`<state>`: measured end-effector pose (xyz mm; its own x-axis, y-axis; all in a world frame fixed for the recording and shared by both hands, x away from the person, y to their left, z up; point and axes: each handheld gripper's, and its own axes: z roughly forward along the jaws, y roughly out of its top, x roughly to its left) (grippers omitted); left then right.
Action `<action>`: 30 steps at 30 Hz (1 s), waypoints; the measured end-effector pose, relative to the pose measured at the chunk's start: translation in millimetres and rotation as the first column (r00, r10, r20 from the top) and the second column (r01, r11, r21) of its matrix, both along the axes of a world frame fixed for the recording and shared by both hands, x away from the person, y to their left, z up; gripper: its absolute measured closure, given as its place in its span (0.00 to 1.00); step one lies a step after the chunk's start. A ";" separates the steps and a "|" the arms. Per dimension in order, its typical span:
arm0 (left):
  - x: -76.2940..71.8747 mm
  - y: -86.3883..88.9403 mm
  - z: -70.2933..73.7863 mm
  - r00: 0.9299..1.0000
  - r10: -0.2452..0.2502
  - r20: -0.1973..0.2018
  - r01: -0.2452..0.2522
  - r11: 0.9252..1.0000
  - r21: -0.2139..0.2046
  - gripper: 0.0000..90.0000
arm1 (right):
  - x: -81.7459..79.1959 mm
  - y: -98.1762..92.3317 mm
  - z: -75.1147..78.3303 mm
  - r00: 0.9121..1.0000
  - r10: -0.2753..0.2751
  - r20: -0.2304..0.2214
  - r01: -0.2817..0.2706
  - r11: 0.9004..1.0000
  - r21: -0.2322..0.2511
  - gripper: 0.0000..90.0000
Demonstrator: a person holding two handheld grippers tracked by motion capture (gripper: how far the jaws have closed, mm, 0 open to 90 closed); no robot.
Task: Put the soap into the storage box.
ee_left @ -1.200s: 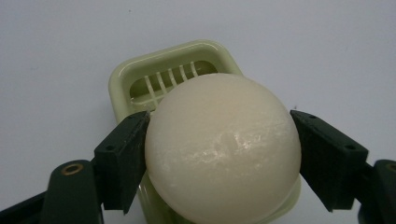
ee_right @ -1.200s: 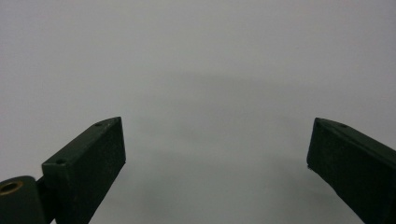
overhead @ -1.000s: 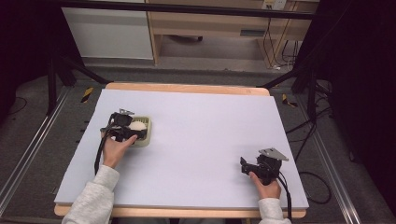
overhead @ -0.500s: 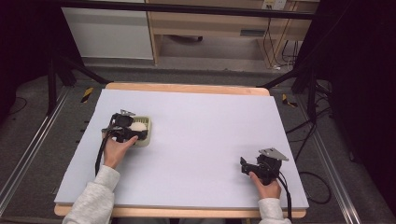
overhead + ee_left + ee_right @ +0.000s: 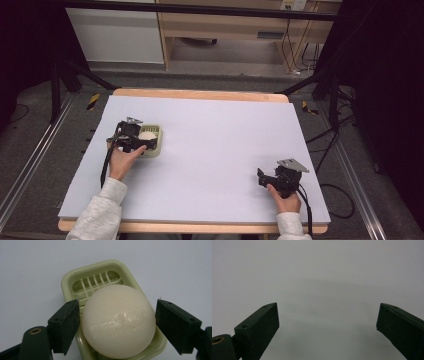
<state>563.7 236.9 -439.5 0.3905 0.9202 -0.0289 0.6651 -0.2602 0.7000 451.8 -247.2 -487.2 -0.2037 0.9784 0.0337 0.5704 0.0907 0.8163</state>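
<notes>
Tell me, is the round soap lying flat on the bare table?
No, the round soap sits in the green dish, between the left gripper's open jaws.

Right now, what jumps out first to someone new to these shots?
The round cream soap ball sitting in a pale green slatted soap dish, on the left of the white table. The left claw straddles it, jaws open either side; one pad looks at its surface, the other stands apart. The right claw rests open over bare table near the right front.
</notes>
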 end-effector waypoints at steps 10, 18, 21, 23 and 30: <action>-18.7 8.0 6.3 1.000 0.003 0.028 -0.002 0.999 -0.047 0.21 | 0.1 -0.3 0.0 1.000 0.000 0.002 0.000 1.000 0.000 0.05; -37.0 15.3 8.3 0.999 0.000 0.052 0.004 0.998 -0.066 0.21 | 0.1 -0.5 0.0 1.000 0.001 0.000 -0.001 1.000 0.005 0.05; -43.4 17.1 8.2 0.998 -0.002 0.063 0.006 0.998 -0.063 0.21 | -0.1 -0.6 0.0 1.000 0.000 0.002 0.000 1.000 0.004 0.05; -48.2 18.5 7.7 0.997 -0.002 0.076 0.007 0.998 -0.066 0.21 | 0.0 -0.6 0.0 1.000 0.000 0.002 0.000 1.000 0.005 0.05; -67.0 27.2 -0.6 0.995 -0.002 0.095 0.008 0.998 -0.061 0.23 | -0.1 -0.8 0.0 1.000 -0.002 0.001 0.002 1.000 0.005 0.05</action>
<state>496.8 264.1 -440.1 0.3989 0.9157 -0.0481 0.5938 -0.2181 0.7745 451.7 -248.0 -487.2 -0.2022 0.9786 0.0380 0.5697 0.0860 0.8174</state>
